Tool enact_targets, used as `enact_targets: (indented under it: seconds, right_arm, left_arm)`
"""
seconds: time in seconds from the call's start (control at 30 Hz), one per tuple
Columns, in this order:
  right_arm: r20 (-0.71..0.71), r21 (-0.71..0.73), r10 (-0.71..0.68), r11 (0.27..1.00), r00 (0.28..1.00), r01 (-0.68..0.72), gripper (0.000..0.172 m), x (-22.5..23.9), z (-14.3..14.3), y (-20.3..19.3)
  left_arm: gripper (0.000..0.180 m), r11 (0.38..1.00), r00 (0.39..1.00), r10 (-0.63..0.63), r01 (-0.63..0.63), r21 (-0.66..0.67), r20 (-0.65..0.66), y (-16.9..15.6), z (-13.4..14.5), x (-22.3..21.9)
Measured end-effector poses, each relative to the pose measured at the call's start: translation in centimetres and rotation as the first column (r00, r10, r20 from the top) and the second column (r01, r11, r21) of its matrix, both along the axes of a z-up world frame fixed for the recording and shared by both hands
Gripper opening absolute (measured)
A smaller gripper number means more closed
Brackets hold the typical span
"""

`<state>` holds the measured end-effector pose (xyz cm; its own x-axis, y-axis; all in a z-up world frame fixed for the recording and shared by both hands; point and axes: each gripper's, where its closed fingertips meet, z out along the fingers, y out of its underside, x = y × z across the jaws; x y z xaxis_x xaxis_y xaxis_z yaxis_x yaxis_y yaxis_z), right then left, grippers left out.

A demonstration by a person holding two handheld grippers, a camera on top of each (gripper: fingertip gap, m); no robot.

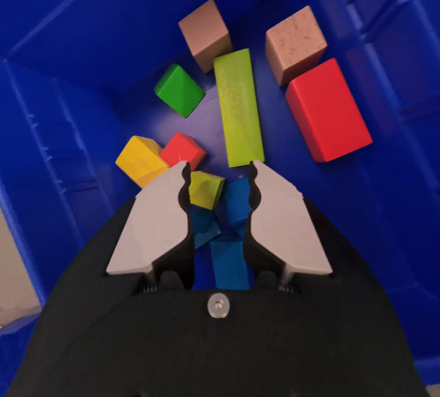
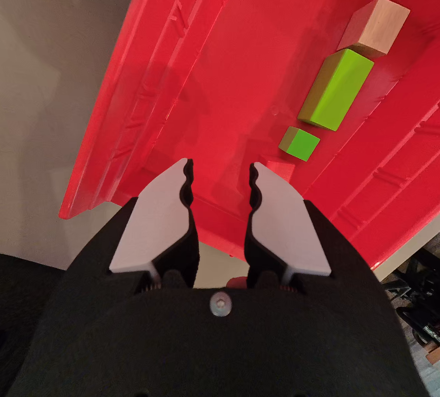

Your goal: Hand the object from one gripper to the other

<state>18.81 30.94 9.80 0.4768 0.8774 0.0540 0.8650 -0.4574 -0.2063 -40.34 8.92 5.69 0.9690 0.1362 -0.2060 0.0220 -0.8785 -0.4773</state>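
1. Small lime block [image 1: 206,189]: chunky, lying in blue bin [image 1: 71,52] among other blocks.
2. Left gripper [image 1: 220,166] spread above it, gripping nothing (block below, nearer left finger).
3. Right gripper [image 2: 221,164] spread, bare, over red bin [image 2: 226,76].

No readable text, label or number anywhere
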Motion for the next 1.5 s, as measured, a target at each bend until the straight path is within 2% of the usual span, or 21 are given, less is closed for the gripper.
enact_targets:
  seconds: [0.07,0.13,0.2,0.27,0.37,0.47,0.57,0.6,0.67,0.73,0.8,0.87,0.93,1.0,1.07,1.17,1.27,1.37,1.5]
  right_arm:
    - [-0.002,-0.002,0.004,1.000,1.000,-0.004,0.043,-0.2,-0.1,-0.1]
    - [-0.007,-0.005,0.011,1.000,1.000,-0.011,0.043,-0.7,-0.1,-0.2]
    - [-0.011,-0.004,0.018,1.000,1.000,-0.018,0.043,-1.1,0.0,-0.3]
    - [-0.016,0.006,0.023,1.000,1.000,-0.023,0.043,-1.3,0.2,-0.4]
    - [-0.041,0.032,0.028,0.999,0.999,-0.027,0.043,-1.4,0.9,-0.4]
    - [-0.107,0.070,0.038,0.997,0.994,-0.030,0.041,-1.9,2.3,-0.5]
    - [-0.261,0.126,0.083,0.991,0.962,-0.052,0.041,-3.7,5.3,-1.4]
    - [-0.339,0.141,0.121,0.987,0.933,-0.077,0.040,-4.9,6.7,-2.1]
    - [-0.536,0.157,0.206,0.977,0.819,-0.143,0.035,-7.9,10.3,-4.5]
    - [-0.699,0.172,0.270,0.962,0.662,-0.211,0.037,-11.1,13.9,-7.2]
    - [-0.823,0.161,0.295,0.941,0.486,-0.298,0.039,-14.3,16.9,-10.4]
    - [-0.903,0.136,0.273,0.914,0.331,-0.383,0.043,-17.4,19.1,-13.3]
    - [-0.958,0.108,0.212,0.890,0.193,-0.444,0.048,-20.3,20.6,-15.3]
    - [-0.986,0.069,0.134,0.872,0.100,-0.485,0.046,-22.7,21.5,-16.6]
    - [-0.996,0.039,0.079,0.846,0.052,-0.532,0.046,-24.6,21.7,-17.8]
    - [-1.000,0.017,0.024,0.814,0.005,-0.581,0.048,-26.2,22.2,-19.3]
    - [-0.999,0.009,0.035,0.799,0.031,-0.602,0.046,-26.8,21.9,-20.1]
    - [-0.999,-0.017,0.017,0.784,0.048,-0.621,0.042,-26.9,21.7,-20.5]
    - [-0.997,-0.045,0.000,0.787,0.072,-0.616,0.029,-27.0,21.0,-20.5]
  left_arm:
    - [0.054,0.999,0.998,-0.046,0.046,-0.008,0.038,0.7,-0.1,1.1]
    - [0.053,0.994,0.997,-0.075,0.078,-0.074,0.035,1.0,-1.0,1.5]
    - [0.048,0.989,0.998,-0.051,0.057,-0.139,0.048,1.0,-2.1,1.4]
    - [0.035,0.993,0.993,-0.001,0.015,-0.118,0.120,1.5,-2.3,1.5]
    - [0.034,0.993,0.990,0.027,-0.011,-0.116,0.141,1.6,-2.3,1.5]
    - [0.033,0.999,0.989,0.021,-0.013,-0.052,0.149,1.5,-1.7,1.8]
    - [0.033,0.995,0.979,0.024,-0.043,0.093,0.202,1.1,0.8,2.3]
    - [0.033,0.985,0.971,0.016,-0.057,0.165,0.238,0.9,2.3,2.8]
    - [0.033,0.939,0.952,-0.067,-0.042,0.342,0.299,1.0,6.1,4.5]
    - [0.033,0.876,0.929,-0.152,-0.031,0.481,0.337,0.6,10.1,6.7]
    - [0.033,0.765,0.878,-0.328,0.030,0.643,0.349,0.6,14.7,10.7]
    - [0.032,0.681,0.822,-0.453,0.068,0.729,0.346,0.3,18.0,14.8]
    - [0.032,0.554,0.730,-0.606,0.102,0.826,0.317,0.0,21.3,19.5]
    - [0.032,0.474,0.652,-0.695,0.100,0.875,0.303,-0.2,23.2,23.4]
    - [0.032,0.427,0.551,-0.771,0.078,0.901,0.318,-0.3,24.1,27.0]
    - [0.032,0.411,0.465,-0.821,0.078,0.908,0.331,0.0,23.8,30.7]
    - [0.033,0.405,0.412,-0.842,0.056,0.912,0.349,0.2,23.2,32.4]
    - [0.032,0.415,0.414,-0.840,0.073,0.907,0.351,0.5,22.4,33.1]
    - [0.032,0.413,0.388,-0.852,0.081,0.907,0.353,0.5,22.1,33.7]
